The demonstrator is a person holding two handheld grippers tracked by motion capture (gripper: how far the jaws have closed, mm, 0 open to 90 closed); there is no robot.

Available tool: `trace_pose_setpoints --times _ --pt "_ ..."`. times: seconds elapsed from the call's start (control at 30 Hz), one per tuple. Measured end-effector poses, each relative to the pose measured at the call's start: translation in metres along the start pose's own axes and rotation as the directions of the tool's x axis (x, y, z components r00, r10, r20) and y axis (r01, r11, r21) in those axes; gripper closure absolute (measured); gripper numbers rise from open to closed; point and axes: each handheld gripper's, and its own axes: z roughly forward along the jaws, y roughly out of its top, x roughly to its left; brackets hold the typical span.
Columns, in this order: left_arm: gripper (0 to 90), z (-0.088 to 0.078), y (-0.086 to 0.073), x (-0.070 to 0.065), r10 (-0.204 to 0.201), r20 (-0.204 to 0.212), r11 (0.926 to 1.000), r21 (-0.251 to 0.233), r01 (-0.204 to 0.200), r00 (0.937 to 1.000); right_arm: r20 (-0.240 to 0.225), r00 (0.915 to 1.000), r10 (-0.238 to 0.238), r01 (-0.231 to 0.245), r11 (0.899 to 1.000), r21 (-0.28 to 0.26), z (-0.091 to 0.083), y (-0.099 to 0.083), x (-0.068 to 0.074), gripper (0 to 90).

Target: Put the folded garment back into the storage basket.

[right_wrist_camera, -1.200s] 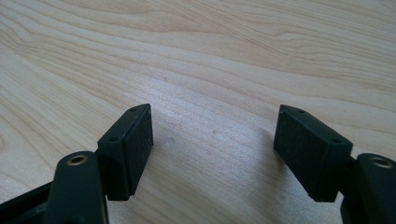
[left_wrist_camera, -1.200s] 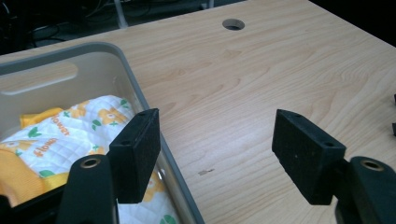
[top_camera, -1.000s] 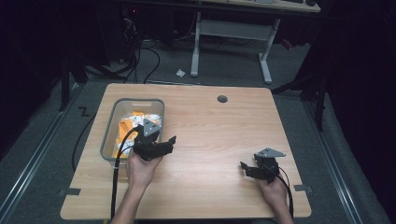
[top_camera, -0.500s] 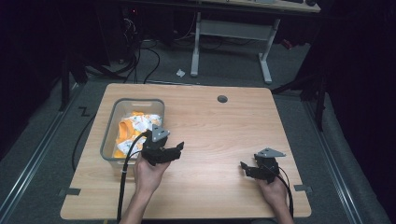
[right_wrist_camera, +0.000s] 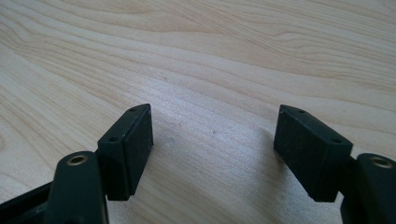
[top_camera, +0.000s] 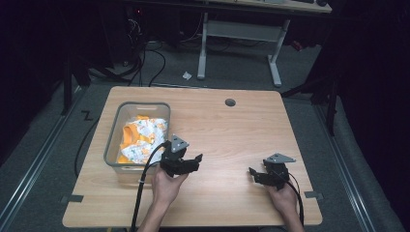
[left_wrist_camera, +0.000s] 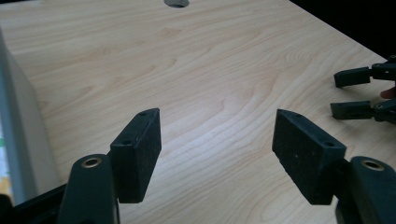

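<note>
Both hands are empty, so the work looks to be between picks: the packets (top_camera: 141,137), orange and white, lie heaped in the bin (top_camera: 111,145), and none has been taken out. The left hand-held gripper (top_camera: 192,163) hangs just beside the bin's near right corner, jaws spread with nothing between them, pointing away from the bin across the bare tabletop (top_camera: 232,130); in its own view the spread pads (left_wrist_camera: 137,154) frame only wood, with the bin wall (left_wrist_camera: 18,126) at the left edge. The right hand-held gripper (top_camera: 255,175) sits well apart from the bin, toward the near right, also spread and empty. The next move, I judge, calls for the left one to swing round to the bin and come down over one packet. The bin's long axis runs from near edge to far; the packets lie jumbled, no shared direction readable.
</note>
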Motion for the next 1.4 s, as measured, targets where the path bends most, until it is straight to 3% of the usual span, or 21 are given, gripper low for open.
trace_pose_setpoints --times 0.5,0.73,1.17,1.4 --pt "33.8 0.02 -0.017 -0.012 0.013 0.015 0.9988 0.047 -0.014 0.9998 0.0 1.0 0.0 0.0 1.0 0.0 0.0 0.0 0.0 28.6" --pt "35.4 0.023 -0.022 -0.014 0.018 0.001 0.9994 0.029 -0.018 0.9998 0.0 1.0 0.0 0.0 1.0 0.0 0.0 0.0 0.0 28.6" --pt "35.5 0.044 -0.038 -0.016 0.019 0.009 0.9957 0.09 -0.02 0.9998 0.0 1.0 0.0 0.0 1.0 0.0 0.0 0.0 0.0 28.6" --pt "35.4 0.057 -0.048 -0.012 0.044 -0.044 0.9909 0.129 -0.038 0.9981 0.0 1.0 0.0 0.0 1.0 0.0 0.0 0.0 0.0 28.6"
